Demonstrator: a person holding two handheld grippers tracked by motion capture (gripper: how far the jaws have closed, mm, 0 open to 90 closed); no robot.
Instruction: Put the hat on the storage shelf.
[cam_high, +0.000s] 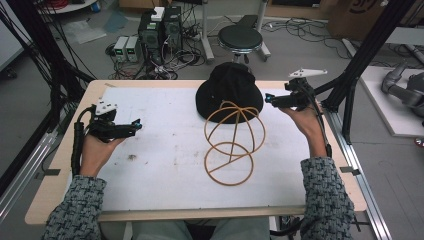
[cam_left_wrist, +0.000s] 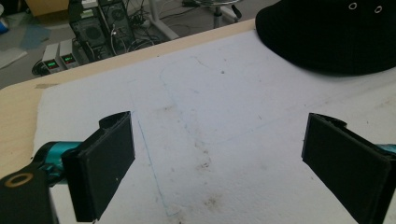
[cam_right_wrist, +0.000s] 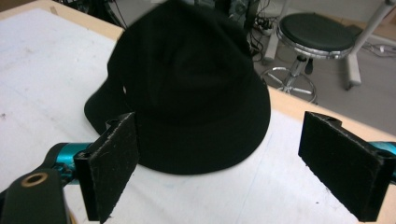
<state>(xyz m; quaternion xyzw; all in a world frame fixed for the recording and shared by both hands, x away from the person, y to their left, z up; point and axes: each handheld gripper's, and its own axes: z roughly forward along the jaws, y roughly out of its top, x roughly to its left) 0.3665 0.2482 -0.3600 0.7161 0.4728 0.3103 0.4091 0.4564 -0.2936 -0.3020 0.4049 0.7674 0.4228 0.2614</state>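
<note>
A black hat (cam_high: 229, 90) sits at the table's (cam_high: 60, 175) far edge, touching a wire stand (cam_high: 234, 142) seen from above. Left gripper (cam_left_wrist: 215, 163) and right gripper (cam_right_wrist: 217, 163) both gape wide, empty.

stool (cam_high: 240, 39) on floor | 2 computer towers (cam_high: 161, 27) (cables around) | cardboard box (cam_high: 357, 15)

Black hat (cam_high: 228, 89), tan wire stand (cam_high: 233, 142), white mat (cam_high: 165, 165), speckled grey sleeves (cam_high: 325, 192).
</note>
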